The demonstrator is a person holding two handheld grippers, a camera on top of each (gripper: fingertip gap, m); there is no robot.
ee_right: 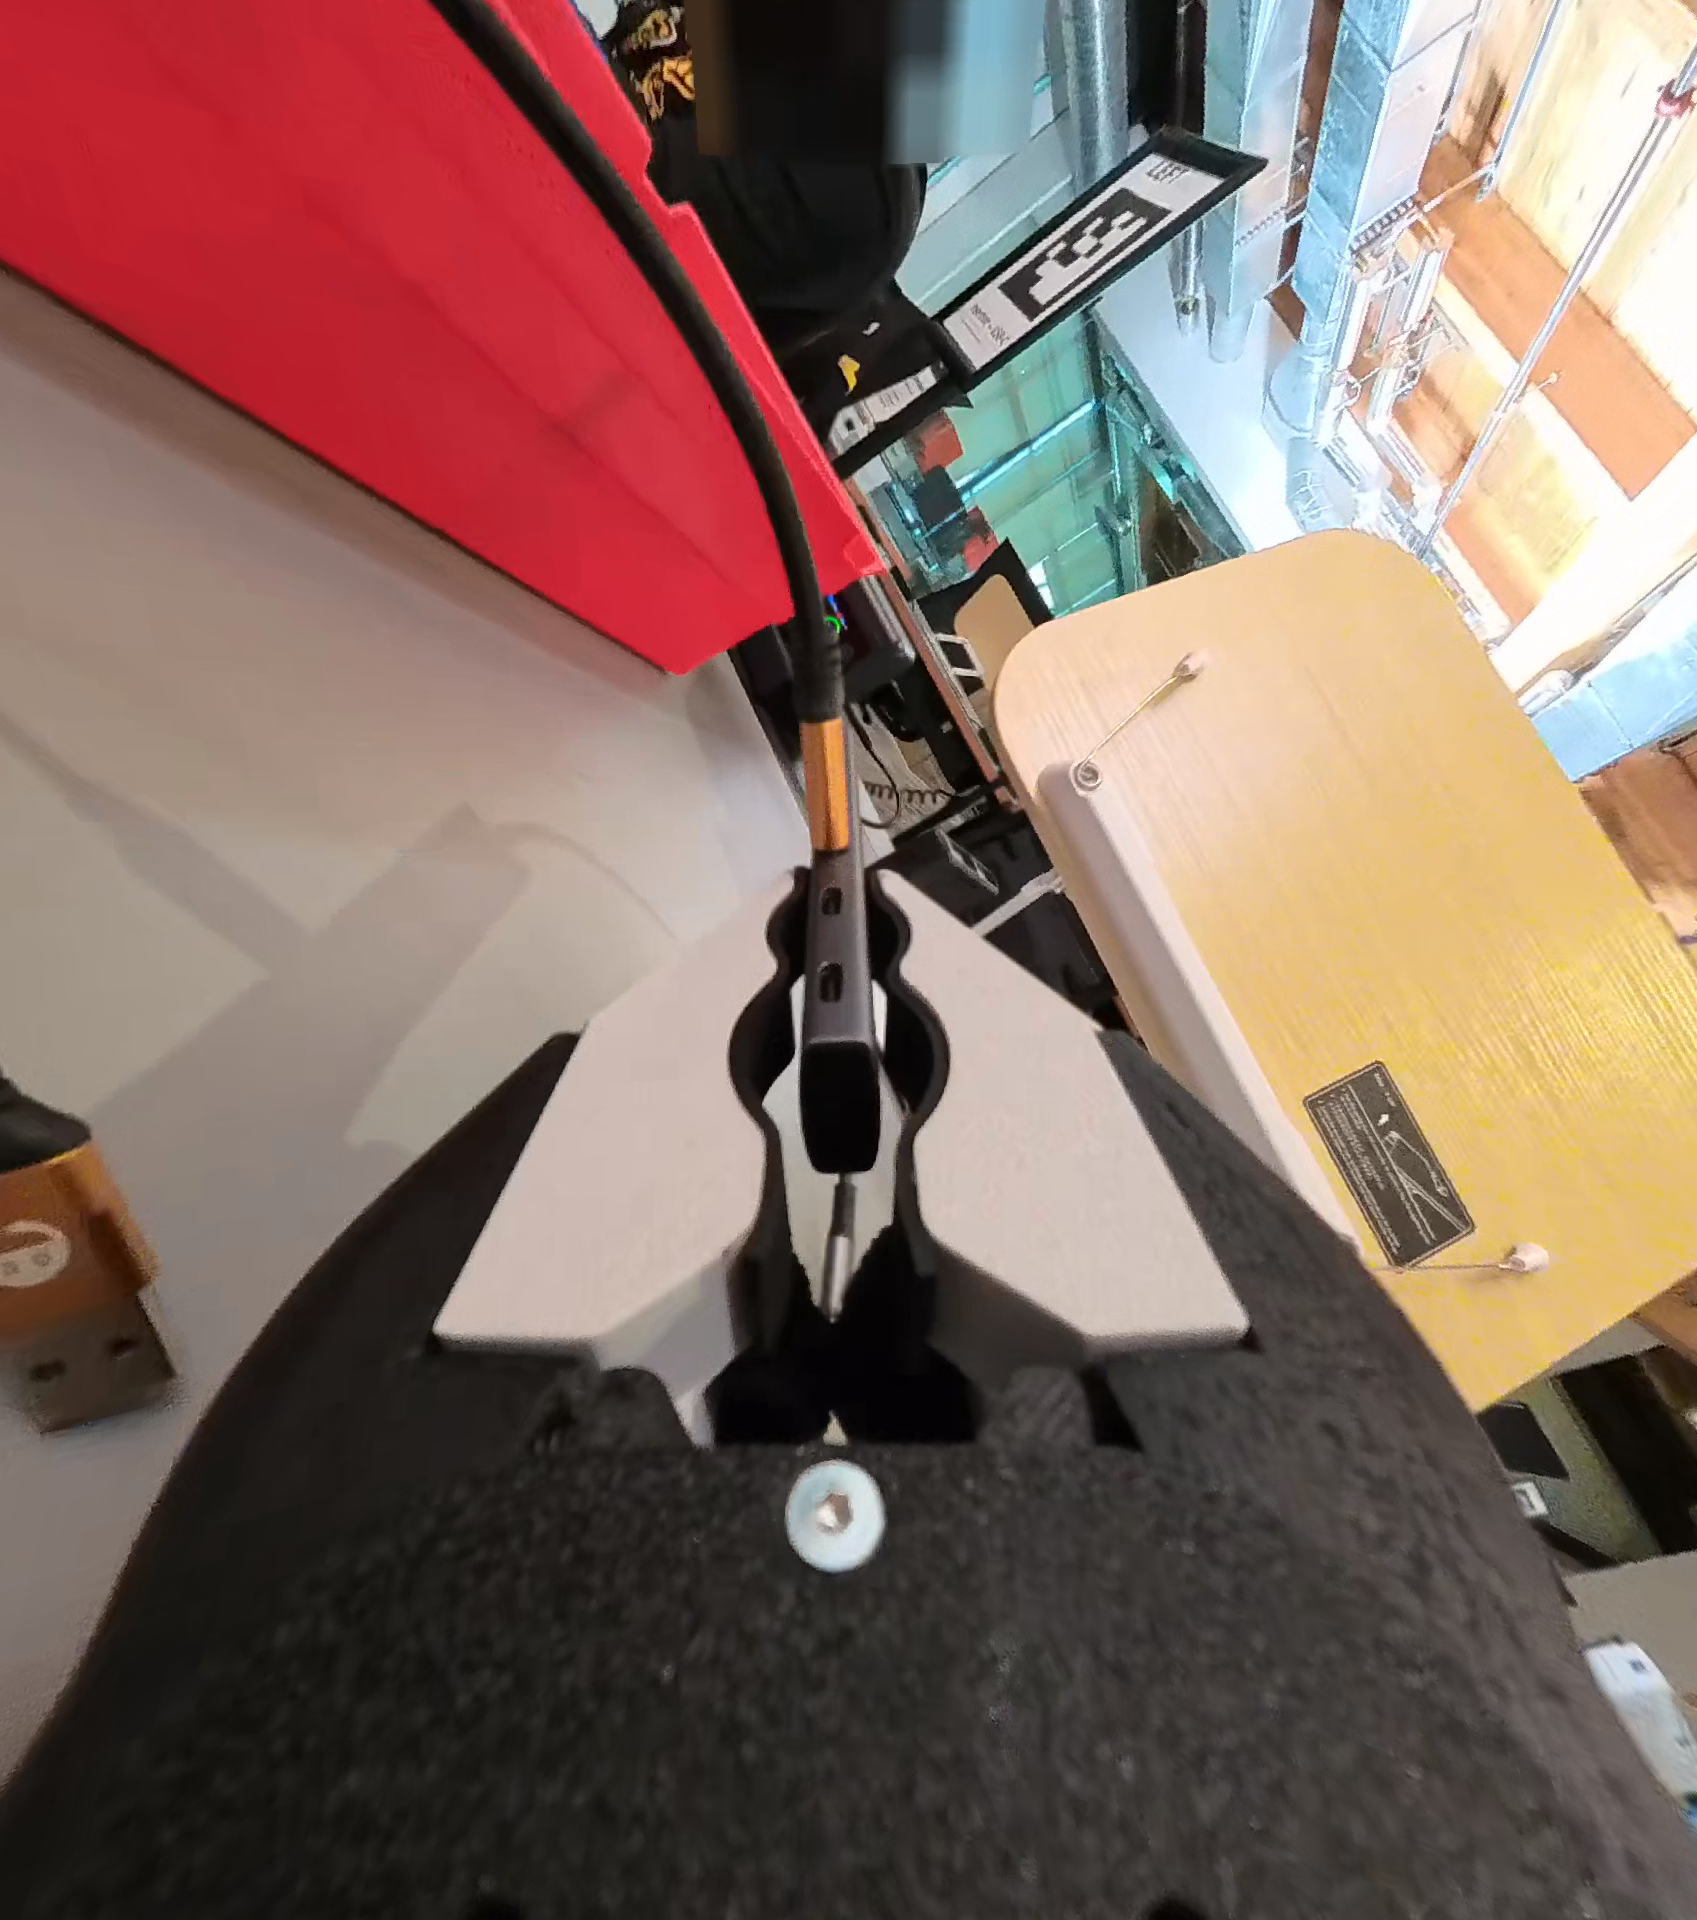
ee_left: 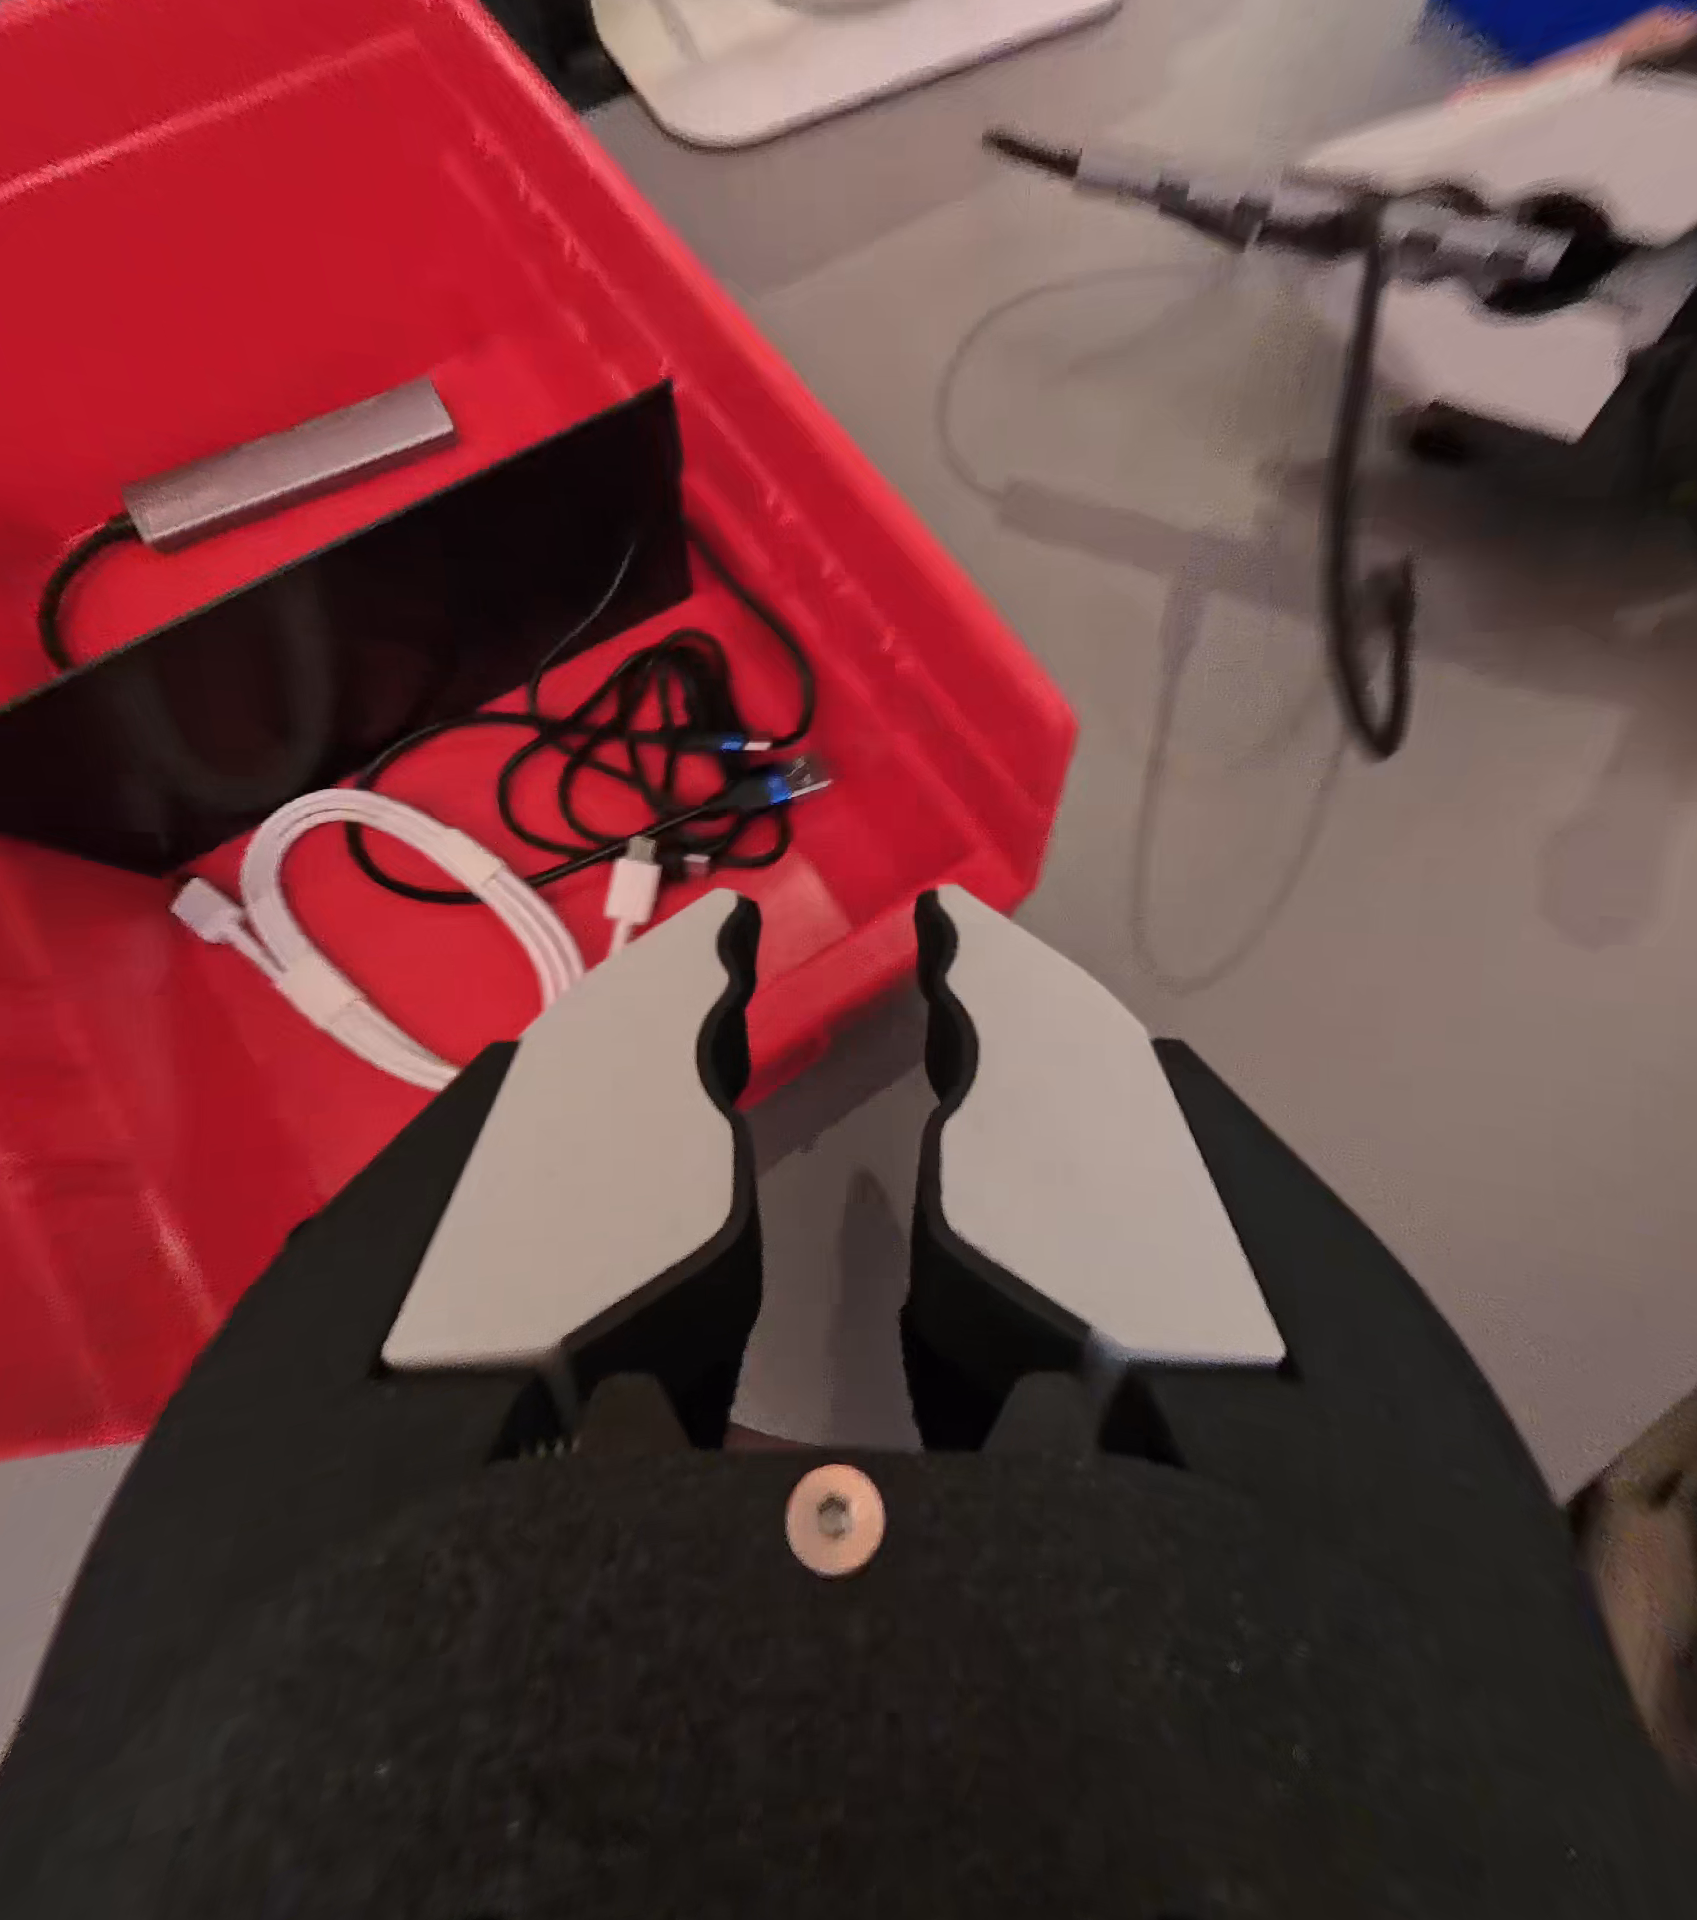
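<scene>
My left gripper (ee_left: 833,914) is open and empty, above the near corner of a red bin (ee_left: 200,208). In the bin lie a grey USB hub (ee_left: 288,462), a black divider panel (ee_left: 304,634), a coiled white cable (ee_left: 408,935) and tangled black cables (ee_left: 657,758). My right gripper (ee_right: 839,894) is shut on a slim dark grey adapter (ee_right: 839,997), seen edge-on. An orange-gold plug (ee_right: 828,779) sits in the adapter's far end. Its black cable (ee_right: 719,364) runs up across the red bin's side (ee_right: 304,260). The cable's other orange USB plug (ee_right: 44,1278) shows at the left.
The bin stands on a pale grey table (ee_left: 1239,935). In the left wrist view the other gripper (ee_left: 1446,208) is blurred at the far right, with a black cable (ee_left: 1363,520) hanging from it. A light wooden board (ee_right: 1395,935) is to the right of my right gripper.
</scene>
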